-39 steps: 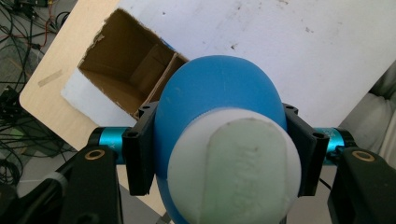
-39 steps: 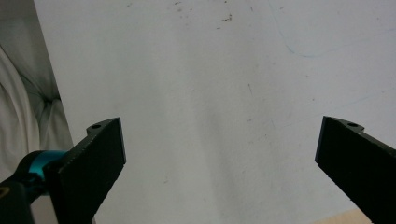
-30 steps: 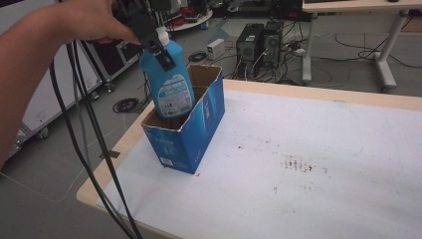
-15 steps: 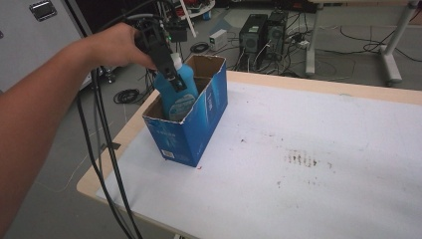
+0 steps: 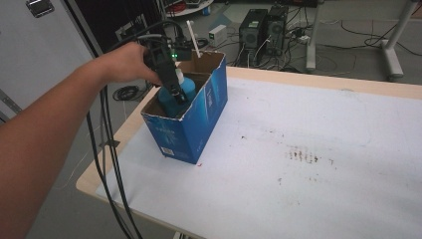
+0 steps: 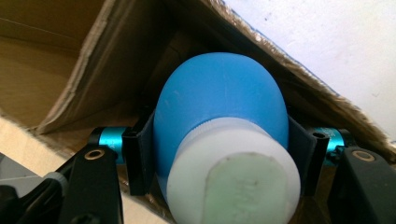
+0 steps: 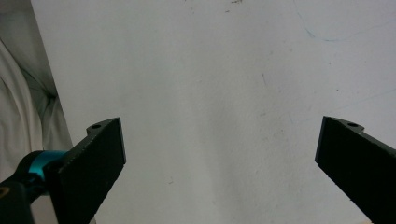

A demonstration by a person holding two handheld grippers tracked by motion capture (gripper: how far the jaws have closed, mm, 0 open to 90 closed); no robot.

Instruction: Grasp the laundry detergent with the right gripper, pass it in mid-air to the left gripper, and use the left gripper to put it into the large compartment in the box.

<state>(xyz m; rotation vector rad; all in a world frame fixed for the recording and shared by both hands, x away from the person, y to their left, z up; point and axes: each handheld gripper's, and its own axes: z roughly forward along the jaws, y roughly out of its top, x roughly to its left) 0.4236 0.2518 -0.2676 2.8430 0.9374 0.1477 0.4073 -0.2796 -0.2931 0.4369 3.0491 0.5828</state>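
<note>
A blue bottle (image 5: 175, 94) with a white cap sits low inside an open blue cardboard box (image 5: 186, 134) at the table's left end. My left gripper (image 5: 173, 89) reaches down into the box, shut on the bottle just below its cap. Seen from the left gripper view, the blue bottle (image 6: 219, 107) lies between the two black pads, white cap (image 6: 236, 179) toward the camera, brown box walls (image 6: 65, 60) all around. My right gripper (image 7: 219, 163) is open above bare white table cover (image 7: 210, 70), nothing between its jaws.
A white sheet (image 5: 308, 149) covers the wooden table (image 5: 318, 79); dark smudges (image 5: 303, 155) mark its middle. A white stick (image 5: 193, 39) stands up behind the box. Black cables (image 5: 107, 149) hang off the table's left edge. Computer towers (image 5: 263, 30) and wires lie on the floor behind.
My left gripper has gone down with the blue bottle, from above the box rim to deep inside the box. The box stays in place.
</note>
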